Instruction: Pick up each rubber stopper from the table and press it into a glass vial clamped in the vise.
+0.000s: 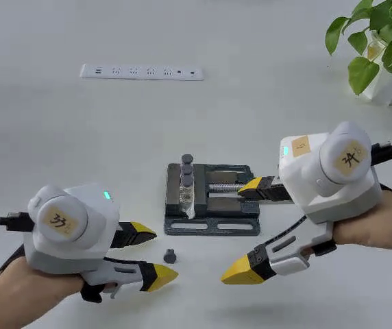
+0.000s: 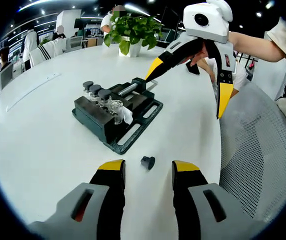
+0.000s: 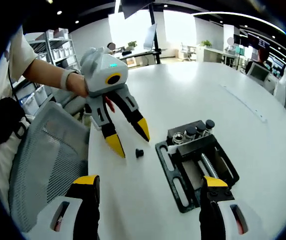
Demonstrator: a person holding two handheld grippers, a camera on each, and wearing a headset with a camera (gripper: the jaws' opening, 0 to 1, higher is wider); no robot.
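Note:
One small dark rubber stopper (image 1: 170, 256) lies loose on the white table, just in front of the dark vise (image 1: 213, 221). Clamped in the vise is a row of glass vials (image 1: 187, 179); three carry dark stoppers and the nearest one (image 2: 116, 106) looks uncapped. My left gripper (image 1: 156, 255) is open and low, its yellow tips on either side of the stopper (image 2: 147, 161) without touching it. My right gripper (image 1: 244, 229) is held wide open and empty to the right of the vise, one finger over the vise screw.
A white power strip (image 1: 141, 72) lies far back on the table. A potted plant (image 1: 381, 48) stands at the back right corner. A grey mesh chair (image 2: 263, 165) sits beside the table edge. People sit at desks in the distance.

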